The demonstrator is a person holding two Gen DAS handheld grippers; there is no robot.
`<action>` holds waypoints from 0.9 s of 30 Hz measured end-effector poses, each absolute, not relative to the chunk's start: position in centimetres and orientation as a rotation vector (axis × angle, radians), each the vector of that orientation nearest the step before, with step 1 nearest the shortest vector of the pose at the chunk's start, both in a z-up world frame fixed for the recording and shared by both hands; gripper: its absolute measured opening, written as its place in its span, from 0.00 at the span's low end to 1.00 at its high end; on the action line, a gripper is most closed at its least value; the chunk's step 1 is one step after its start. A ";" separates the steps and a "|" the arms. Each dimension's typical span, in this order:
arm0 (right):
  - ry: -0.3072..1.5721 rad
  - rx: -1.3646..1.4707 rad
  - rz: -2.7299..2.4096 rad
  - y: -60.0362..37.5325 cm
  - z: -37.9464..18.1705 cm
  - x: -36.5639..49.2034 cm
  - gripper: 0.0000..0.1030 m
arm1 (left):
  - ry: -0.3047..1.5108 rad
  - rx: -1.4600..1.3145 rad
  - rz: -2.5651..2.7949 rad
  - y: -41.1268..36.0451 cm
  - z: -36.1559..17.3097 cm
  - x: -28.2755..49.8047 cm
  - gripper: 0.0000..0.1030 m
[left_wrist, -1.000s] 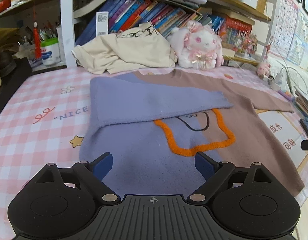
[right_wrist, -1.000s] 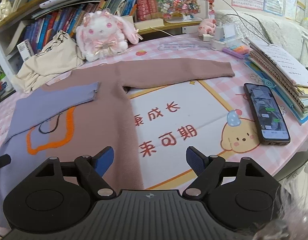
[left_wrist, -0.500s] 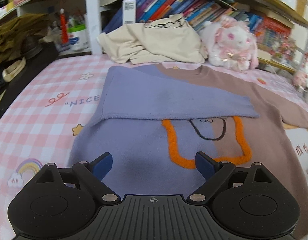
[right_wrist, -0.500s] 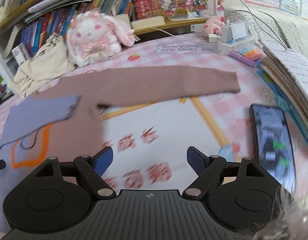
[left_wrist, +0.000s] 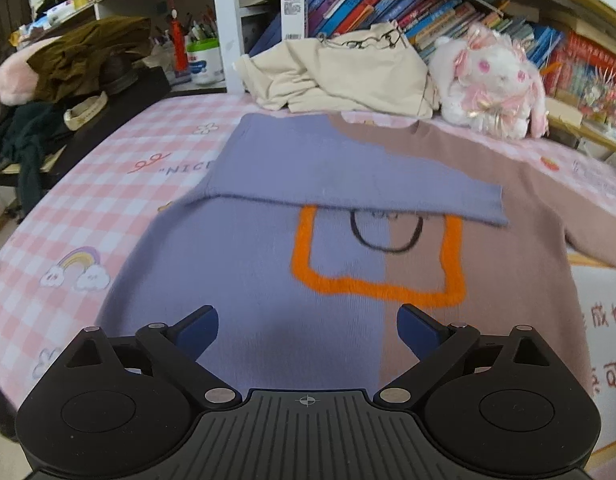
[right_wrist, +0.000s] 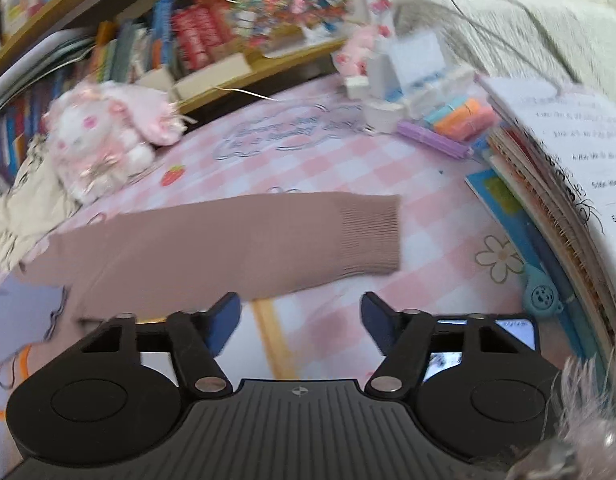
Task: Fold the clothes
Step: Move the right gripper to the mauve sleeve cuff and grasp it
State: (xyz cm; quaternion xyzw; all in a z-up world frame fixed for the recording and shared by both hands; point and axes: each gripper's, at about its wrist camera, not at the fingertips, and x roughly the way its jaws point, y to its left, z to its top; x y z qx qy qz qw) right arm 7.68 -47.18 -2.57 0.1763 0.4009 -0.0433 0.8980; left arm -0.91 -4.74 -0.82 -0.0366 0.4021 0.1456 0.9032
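Sweater (left_wrist: 267, 280): half lilac, half brown, with an orange outlined square and a black curved line on the chest; lies flat, front up, on a pink checked tablecloth (left_wrist: 107, 208). Lilac sleeve (left_wrist: 348, 184): folded across the chest, cuff lying over the top of the orange square. Brown sleeve (right_wrist: 235, 244): stretched straight out sideways on the cloth, ribbed cuff toward a stack of notebooks (right_wrist: 556, 184) at the table edge. Left gripper (left_wrist: 308, 330): fingers spread wide, holding nothing, above the lower part of the sweater. Right gripper (right_wrist: 300, 322): fingers likewise apart and empty, just short of the brown sleeve; the view is motion-blurred. Behind the sweater: cream garment (left_wrist: 348, 76), bundled loosely; plush rabbit (left_wrist: 492, 84), white and pink, beside it; row of books (left_wrist: 388, 8) on a shelf. Phone (right_wrist: 504, 330): partly hidden behind the right gripper's finger.
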 end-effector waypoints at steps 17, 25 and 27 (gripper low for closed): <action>0.850 0.580 -0.062 -53.0 -4.4 11.0 0.20 | 0.873 0.001 0.382 -7.9 -0.5 -2.0 0.95; 0.870 0.707 0.042 -52.7 -5.0 11.5 0.23 | 0.890 0.019 0.382 -8.7 -0.6 -2.0 0.95; 0.876 0.713 0.063 -52.1 -5.1 11.6 0.26 | 0.891 0.025 0.376 -8.9 -0.6 -2.0 0.95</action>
